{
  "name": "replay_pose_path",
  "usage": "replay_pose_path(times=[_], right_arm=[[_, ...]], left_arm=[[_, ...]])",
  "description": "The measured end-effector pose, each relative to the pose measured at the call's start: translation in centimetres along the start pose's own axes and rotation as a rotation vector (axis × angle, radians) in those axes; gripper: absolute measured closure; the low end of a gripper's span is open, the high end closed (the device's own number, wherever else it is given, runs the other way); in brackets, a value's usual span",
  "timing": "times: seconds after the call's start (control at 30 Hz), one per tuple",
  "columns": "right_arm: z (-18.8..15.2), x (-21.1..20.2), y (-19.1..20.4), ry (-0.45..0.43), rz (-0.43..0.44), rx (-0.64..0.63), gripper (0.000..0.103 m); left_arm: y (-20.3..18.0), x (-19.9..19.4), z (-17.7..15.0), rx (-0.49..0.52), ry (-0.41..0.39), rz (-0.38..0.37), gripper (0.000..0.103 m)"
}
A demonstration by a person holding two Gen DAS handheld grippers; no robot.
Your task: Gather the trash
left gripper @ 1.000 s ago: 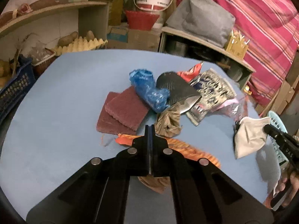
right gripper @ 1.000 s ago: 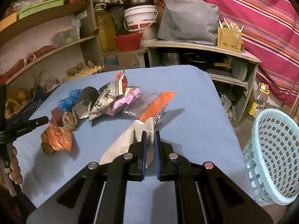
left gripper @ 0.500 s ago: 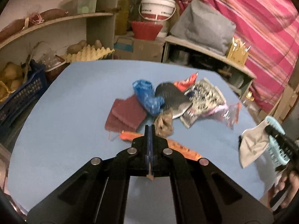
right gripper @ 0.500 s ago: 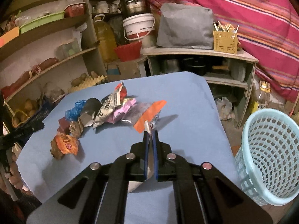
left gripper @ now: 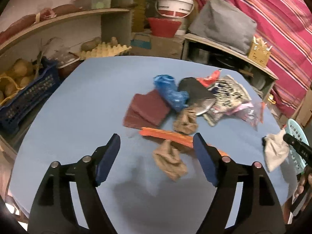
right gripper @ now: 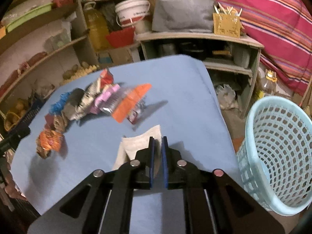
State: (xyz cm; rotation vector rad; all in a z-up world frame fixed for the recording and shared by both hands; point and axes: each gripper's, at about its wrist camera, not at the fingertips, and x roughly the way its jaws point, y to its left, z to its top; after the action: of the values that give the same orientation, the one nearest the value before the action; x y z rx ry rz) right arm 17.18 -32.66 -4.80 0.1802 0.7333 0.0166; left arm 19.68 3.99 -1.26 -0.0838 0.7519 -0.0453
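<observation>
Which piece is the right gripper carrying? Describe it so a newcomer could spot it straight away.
Start at the blue table and go to its near right edge, beside the pale blue basket. There the right gripper holds a white crumpled paper, clear of the trash pile. It is the only plain white piece; the others are coloured or printed.

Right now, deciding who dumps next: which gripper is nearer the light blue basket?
Right. The right gripper hangs at the table edge beside the basket; the left gripper is over the table's middle, well away.
</observation>
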Motion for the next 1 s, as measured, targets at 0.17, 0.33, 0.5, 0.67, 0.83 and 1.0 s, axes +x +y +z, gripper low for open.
replay_pose_path(times=[0.17, 0.33, 0.5, 0.67, 0.83, 1.0], right_arm=[[-1.0, 1.9, 0.4, 0.077, -0.013, -0.009, 0.033], [-1.4, 2.8, 1.8, 0.103, -0.061, -0.076, 0.033], [-1.4, 2.9, 3.0, 0.102, -0.110, -0.127, 0.033], [-1.7, 3.5, 4.5, 0.111, -0.110, -0.174, 0.050], [-1.7, 3.5, 5.7, 0.098, -0.098, -0.223, 0.069], [-0.7, 2.8, 5.5, 0.055, -0.084, -0.224, 0.094]], left_arm=[[1.4, 0.7, 0.3, -0.024, 0.006, 0.016, 0.021], [1.4, 1.1, 0.6, -0.024, 0.000, 0.024, 0.017], [1.2, 1.3, 0.7, -0.015, -0.006, 0.023, 0.016], [1.2, 1.5, 0.8, -0.004, -0.010, 0.032, 0.016], [0.4, 1.8, 1.0, 0.006, -0.003, 0.017, 0.016], [-2.1, 1.8, 1.5, 0.032, -0.028, -0.004, 0.008]])
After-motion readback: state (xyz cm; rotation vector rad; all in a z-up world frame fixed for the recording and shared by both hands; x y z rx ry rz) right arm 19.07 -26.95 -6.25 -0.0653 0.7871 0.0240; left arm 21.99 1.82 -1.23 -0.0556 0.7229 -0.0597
